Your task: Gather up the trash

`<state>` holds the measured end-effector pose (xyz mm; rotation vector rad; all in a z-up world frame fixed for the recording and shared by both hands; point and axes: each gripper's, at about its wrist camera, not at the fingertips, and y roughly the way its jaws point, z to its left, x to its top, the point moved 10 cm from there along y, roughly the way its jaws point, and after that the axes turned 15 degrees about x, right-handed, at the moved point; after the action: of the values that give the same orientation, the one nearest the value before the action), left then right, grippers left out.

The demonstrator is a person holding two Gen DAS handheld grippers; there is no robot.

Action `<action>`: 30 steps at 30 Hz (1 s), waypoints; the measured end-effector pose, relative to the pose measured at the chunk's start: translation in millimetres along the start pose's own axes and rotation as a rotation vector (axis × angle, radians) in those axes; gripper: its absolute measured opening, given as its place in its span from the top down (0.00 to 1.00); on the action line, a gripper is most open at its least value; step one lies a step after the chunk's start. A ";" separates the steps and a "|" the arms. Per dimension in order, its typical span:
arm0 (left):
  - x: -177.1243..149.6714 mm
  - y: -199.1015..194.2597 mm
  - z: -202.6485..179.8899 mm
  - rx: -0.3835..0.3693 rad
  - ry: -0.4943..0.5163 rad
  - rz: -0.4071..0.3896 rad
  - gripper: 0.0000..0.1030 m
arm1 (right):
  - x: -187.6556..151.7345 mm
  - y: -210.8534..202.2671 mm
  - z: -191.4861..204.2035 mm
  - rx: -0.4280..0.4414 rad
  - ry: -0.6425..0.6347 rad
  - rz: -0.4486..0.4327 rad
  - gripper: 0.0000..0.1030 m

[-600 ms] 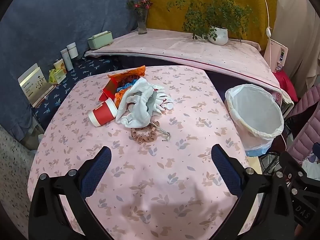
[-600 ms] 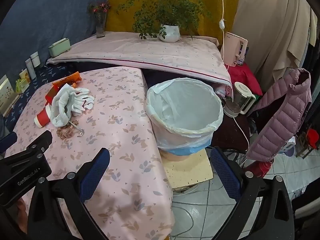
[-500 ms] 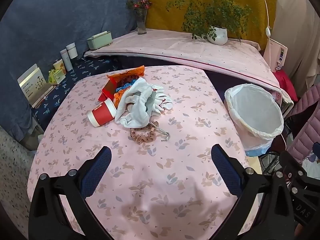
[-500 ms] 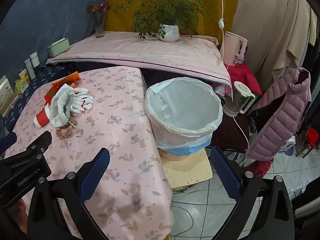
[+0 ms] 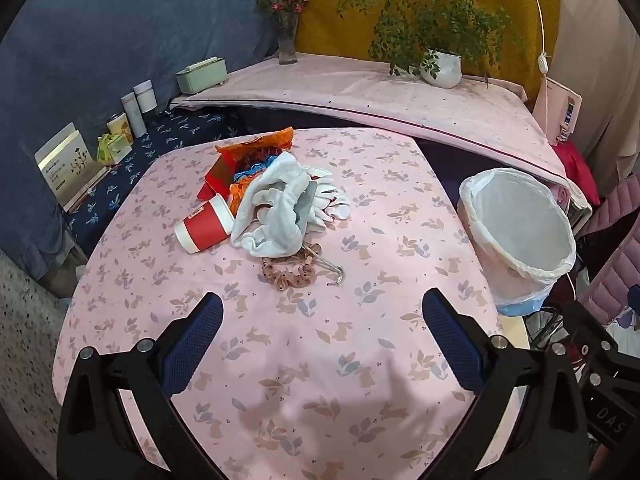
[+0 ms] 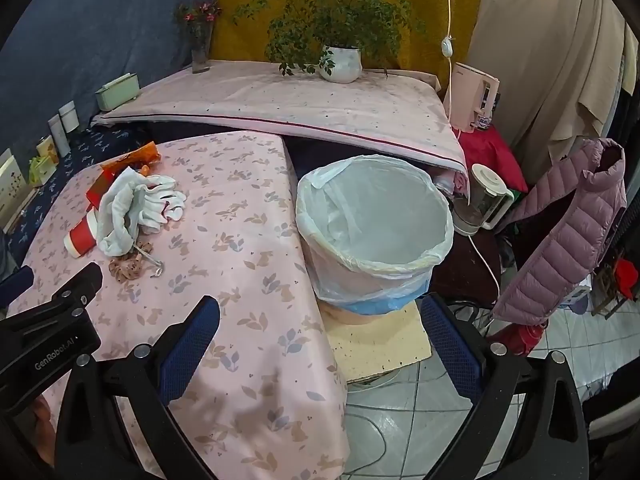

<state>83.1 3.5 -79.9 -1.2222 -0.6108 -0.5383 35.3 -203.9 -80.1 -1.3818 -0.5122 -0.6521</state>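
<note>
Left tool [image 5: 322,338] spread wide, empty, over near counter [image 5: 320,380]. Trash pile far-left on counter: red cup [image 5: 204,229], white cloth [image 5: 280,208], orange wrapper [image 5: 256,148]. Right tool [image 6: 320,340] spread, empty. Lined bin [image 6: 374,232] just right of counter.

Table [image 5: 360,360] under pink leaf-print cloth. On it, one cluster at far side: red cup [image 5: 204,229] on its side, white cloth [image 5: 280,208] heaped against it, orange wrappers [image 5: 248,156] behind, scrunchie [image 5: 290,274] and metal hook [image 5: 334,270] just in front.
</note>
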 end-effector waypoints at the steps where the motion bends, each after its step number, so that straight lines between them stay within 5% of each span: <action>1: 0.3 1.1 -0.2 0.002 0.001 0.001 0.08 | 0.9 0.3 0.3 -0.001 -0.002 0.001 0.06; 30: 13.2 11.4 4.6 0.000 0.007 0.007 0.08 | 17.3 10.6 6.6 -0.010 0.007 0.007 0.06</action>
<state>99.7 10.2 -77.7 -1.2214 -0.6003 -0.5365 55.4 -198.7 -75.2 -1.3894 -0.4986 -0.6543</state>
